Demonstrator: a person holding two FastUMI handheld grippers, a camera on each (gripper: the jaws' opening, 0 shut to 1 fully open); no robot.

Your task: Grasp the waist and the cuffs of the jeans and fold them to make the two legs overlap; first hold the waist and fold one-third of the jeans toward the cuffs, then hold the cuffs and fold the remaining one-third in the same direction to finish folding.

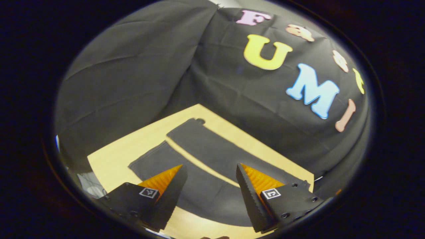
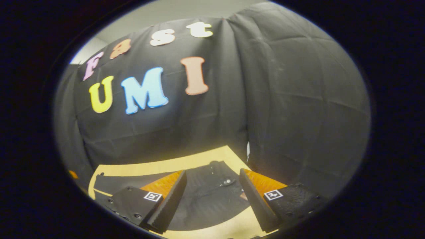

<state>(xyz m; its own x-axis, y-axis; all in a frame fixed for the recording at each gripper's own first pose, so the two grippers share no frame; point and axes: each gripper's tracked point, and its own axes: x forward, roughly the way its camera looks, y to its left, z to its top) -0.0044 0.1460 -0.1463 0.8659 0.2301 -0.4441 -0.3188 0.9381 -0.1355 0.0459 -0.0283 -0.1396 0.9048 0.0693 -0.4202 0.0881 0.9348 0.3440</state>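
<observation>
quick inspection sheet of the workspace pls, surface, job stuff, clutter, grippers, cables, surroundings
Surface: light wooden table, bare around the garment.
Job's things: dark jeans lying flat and unfolded, the two legs side by side with a strip of table between them; the waist end with its button is seen in the right gripper view.
Clutter: nothing seen on the table.
Grippers: left gripper open above the legs; right gripper open above the waist; neither holds anything.
Cables: nothing seen.
Surroundings: black cloth booth wall behind the table on two sides.
</observation>
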